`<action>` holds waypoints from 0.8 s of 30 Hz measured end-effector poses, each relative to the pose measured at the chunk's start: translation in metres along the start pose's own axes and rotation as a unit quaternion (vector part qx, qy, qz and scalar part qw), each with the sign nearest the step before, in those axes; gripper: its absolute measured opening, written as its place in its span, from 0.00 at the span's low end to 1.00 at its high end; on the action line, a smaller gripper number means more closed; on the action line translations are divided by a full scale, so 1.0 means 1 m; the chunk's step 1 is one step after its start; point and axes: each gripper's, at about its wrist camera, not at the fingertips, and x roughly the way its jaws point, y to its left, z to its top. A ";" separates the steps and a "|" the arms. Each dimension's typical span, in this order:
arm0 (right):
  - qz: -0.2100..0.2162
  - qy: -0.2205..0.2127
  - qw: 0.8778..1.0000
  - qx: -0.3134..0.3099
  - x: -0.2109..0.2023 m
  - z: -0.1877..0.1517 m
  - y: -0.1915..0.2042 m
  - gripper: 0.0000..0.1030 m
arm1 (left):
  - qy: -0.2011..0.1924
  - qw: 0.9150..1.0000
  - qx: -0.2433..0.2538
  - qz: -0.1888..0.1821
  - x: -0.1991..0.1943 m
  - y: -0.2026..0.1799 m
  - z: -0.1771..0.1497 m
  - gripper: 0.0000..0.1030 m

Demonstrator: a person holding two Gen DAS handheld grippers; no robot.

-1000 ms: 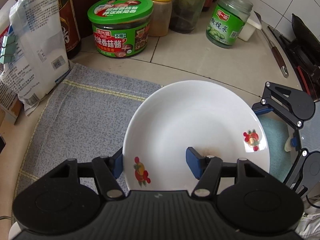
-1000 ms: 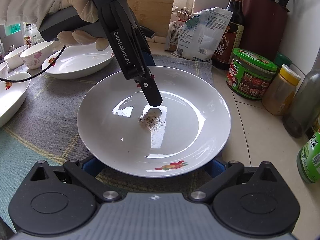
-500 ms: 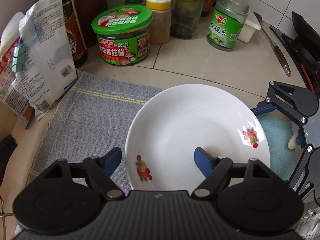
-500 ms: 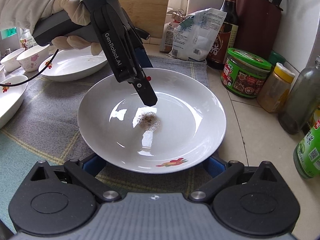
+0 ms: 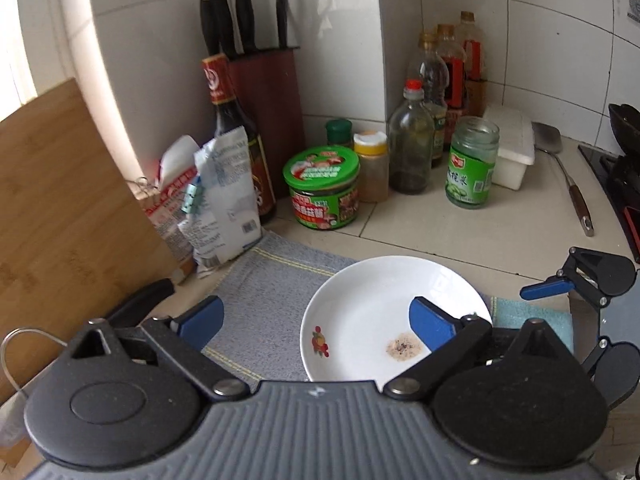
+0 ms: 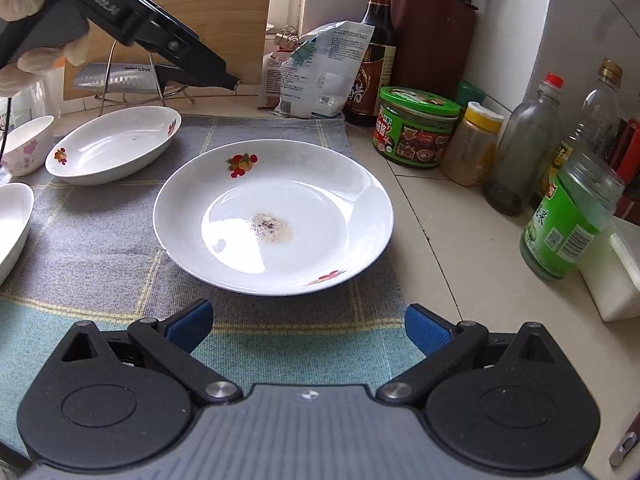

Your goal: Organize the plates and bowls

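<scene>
done: I see the round plate (image 6: 272, 216) flat on the grey mat (image 6: 92, 240) | left gripper (image 5: 316, 320) opening wide, empty | right gripper (image 6: 308, 326) wide, empty, just before the plate | left: oval dish (image 6: 114, 144), small bowl (image 6: 26, 146) not stacked

Round white ceramic plate (image 6: 320, 248): red-orange fruit motifs on rim, speckled brown patch at centre. Woven cloth mat (image 6: 100, 248): grey, yellow grid lines, teal band.

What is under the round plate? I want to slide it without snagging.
A grey checked cloth lies under the round plate. Whatever sits directly beneath its base is hidden.
</scene>
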 end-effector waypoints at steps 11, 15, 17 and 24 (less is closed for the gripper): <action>0.041 -0.023 0.999 -0.017 -0.020 0.007 0.022 1.00 | -0.015 0.992 -0.076 0.100 -0.086 -0.042 -0.057 0.97; 0.076 -0.010 0.996 -0.035 -0.011 0.006 0.037 1.00 | -0.023 0.978 -0.093 0.185 -0.109 -0.056 -0.084 0.97; 0.094 0.001 0.995 -0.040 -0.005 0.005 0.045 1.00 | -0.010 0.971 -0.101 0.215 -0.115 -0.059 -0.095 0.97; 0.148 -0.001 0.986 -0.073 -0.010 0.015 0.076 1.00 | 0.017 0.953 -0.181 0.242 -0.138 -0.055 -0.140 0.97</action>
